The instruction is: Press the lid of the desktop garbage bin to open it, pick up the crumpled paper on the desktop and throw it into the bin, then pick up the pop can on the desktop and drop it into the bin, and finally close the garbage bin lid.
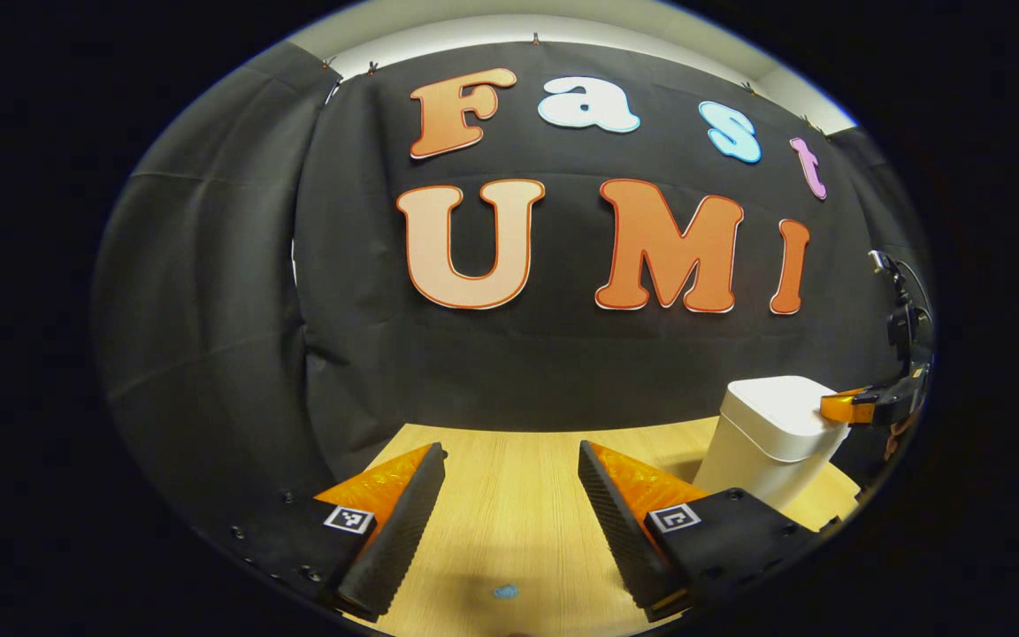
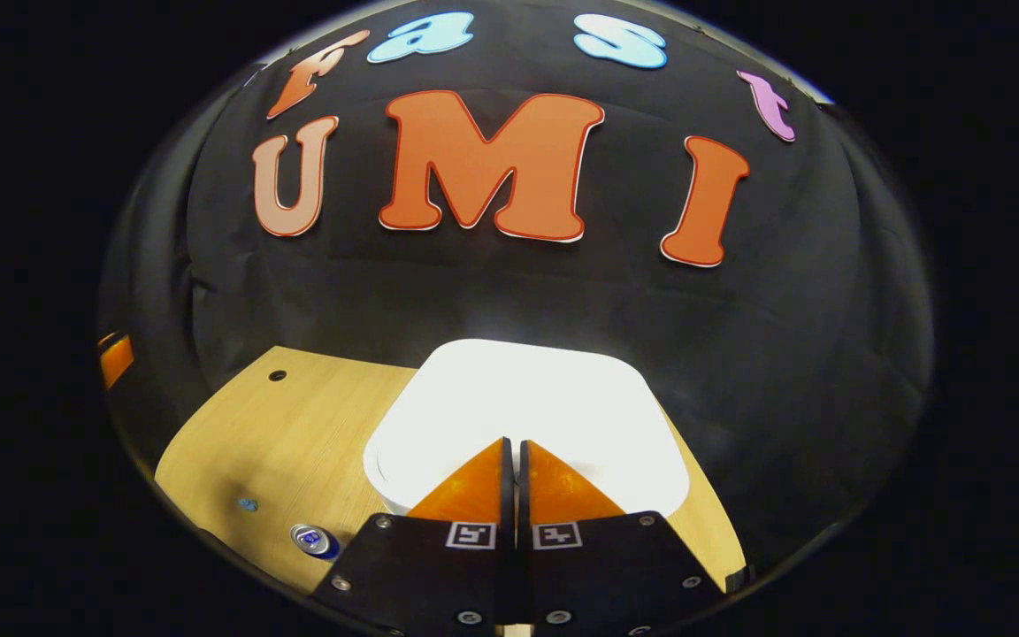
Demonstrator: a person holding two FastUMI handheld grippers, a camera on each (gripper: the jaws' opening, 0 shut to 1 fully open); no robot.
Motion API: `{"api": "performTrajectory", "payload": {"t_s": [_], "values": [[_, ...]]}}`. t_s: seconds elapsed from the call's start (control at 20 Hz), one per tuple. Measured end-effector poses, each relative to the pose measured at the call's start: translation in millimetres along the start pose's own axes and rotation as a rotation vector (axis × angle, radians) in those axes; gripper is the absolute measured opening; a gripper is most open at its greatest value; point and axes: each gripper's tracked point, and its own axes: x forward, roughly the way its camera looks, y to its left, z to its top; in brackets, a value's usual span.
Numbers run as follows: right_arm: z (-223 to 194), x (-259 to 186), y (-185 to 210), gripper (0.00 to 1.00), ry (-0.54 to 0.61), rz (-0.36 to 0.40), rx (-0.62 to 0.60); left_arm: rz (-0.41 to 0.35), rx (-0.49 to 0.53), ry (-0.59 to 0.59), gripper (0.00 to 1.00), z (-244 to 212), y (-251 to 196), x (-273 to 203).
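Right gripper view: the right gripper has its jaws pressed together, with nothing between them, and its tips are over the closed lid of the white garbage bin. The lid is smooth, flat and has rounded corners. A pop can stands upright on the light wooden desktop, left of the bin, beside a small blue mark. In the left gripper view, the left gripper is spread wide over bare wood, holding nothing. The bin stands upright at the right, slightly tapered.
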Motion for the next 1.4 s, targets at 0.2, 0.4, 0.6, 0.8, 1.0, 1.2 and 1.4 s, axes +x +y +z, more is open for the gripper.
{"api": "performTrajectory", "payload": {"t_s": [0.2, 0.4, 0.6, 0.8, 1.0, 1.2, 1.4], "values": [[26.9, -10.0, 4.4, 0.01, -0.085, -0.004, -0.015, -0.009, 0.009, 0.001, 0.97, -3.8, 0.5, 3.0], [72.3, -25.5, 10.4, 0.01, -0.25, -0.036, -0.076, -0.026, 0.023, 0.025, 0.97, -18.6, 1.0, 4.5], [112.0, -44.9, 24.5, 0.01, -0.391, -0.033, -0.089, -0.026, 0.027, 0.07, 0.97, -40.8, 8.5, 8.0], [128.4, -62.3, 56.1, 0.12, -0.49, 0.039, -0.106, -0.022, 0.01, 0.106, 0.97, -58.0, 21.0, 10.9], [100.8, -58.2, 91.7, 0.45, -0.439, 0.135, -0.047, -0.056, -0.028, 0.181, 0.97, -88.9, 24.1, 21.5], [55.5, -55.5, 121.6, 0.87, -0.333, 0.209, -0.033, -0.085, -0.058, 0.311, 0.97, -135.2, 21.8, 29.1], [18.5, -51.2, 139.9, 0.98, -0.247, 0.257, -0.044, -0.104, -0.052, 0.451, 0.98, -181.3, 15.8, 32.7]]}}
